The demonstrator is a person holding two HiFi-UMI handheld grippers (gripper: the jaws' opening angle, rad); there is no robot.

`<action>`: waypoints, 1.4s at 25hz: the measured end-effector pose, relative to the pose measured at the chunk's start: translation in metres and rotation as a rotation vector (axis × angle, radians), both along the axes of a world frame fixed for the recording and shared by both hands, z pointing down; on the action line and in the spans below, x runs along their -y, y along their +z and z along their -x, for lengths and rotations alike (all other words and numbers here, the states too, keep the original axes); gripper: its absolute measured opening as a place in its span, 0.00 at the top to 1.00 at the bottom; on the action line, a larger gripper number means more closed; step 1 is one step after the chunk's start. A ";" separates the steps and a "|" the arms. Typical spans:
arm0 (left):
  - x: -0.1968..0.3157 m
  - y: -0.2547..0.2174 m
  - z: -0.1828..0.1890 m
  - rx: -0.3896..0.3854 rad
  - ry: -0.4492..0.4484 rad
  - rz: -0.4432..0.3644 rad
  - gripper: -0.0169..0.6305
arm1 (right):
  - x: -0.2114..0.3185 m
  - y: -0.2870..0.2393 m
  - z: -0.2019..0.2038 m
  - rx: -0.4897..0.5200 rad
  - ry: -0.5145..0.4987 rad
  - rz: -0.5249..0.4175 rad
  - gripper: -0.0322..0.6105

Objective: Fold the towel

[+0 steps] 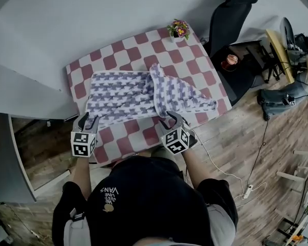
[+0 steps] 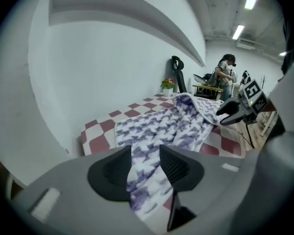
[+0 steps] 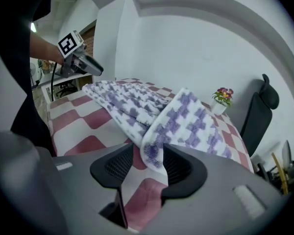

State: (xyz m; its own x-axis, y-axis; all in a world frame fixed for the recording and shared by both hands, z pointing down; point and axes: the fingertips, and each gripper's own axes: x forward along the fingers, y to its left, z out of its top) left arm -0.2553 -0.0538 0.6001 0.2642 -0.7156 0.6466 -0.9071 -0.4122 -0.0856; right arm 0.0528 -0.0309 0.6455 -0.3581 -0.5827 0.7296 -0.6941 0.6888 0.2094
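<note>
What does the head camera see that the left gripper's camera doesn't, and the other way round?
Only the head view shows the wooden floor, the white cable lying on it, and the wearer's dark cap from above. Only the left gripper view shows the ceiling lights, a person standing far back, and the left gripper close up, jaws apart with towel between them. Both show the purple-and-white towel, the red-checked table, the flower pot, the black chair and the right gripper.
</note>
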 end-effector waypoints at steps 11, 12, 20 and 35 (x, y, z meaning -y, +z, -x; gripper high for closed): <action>0.020 0.006 -0.091 -0.071 0.108 -0.035 0.73 | 0.013 0.011 -0.010 -0.029 -0.045 0.029 0.87; 0.021 0.006 -0.095 -0.072 0.111 -0.035 0.73 | 0.015 0.004 -0.011 -0.009 -0.050 0.027 0.87; 0.028 0.017 -0.116 -0.076 0.104 -0.019 0.73 | 0.084 -0.087 -0.065 0.066 0.018 -0.132 0.88; 0.030 0.019 -0.124 -0.037 -0.030 -0.002 0.73 | 0.261 -0.078 -0.235 0.039 0.372 -0.176 0.88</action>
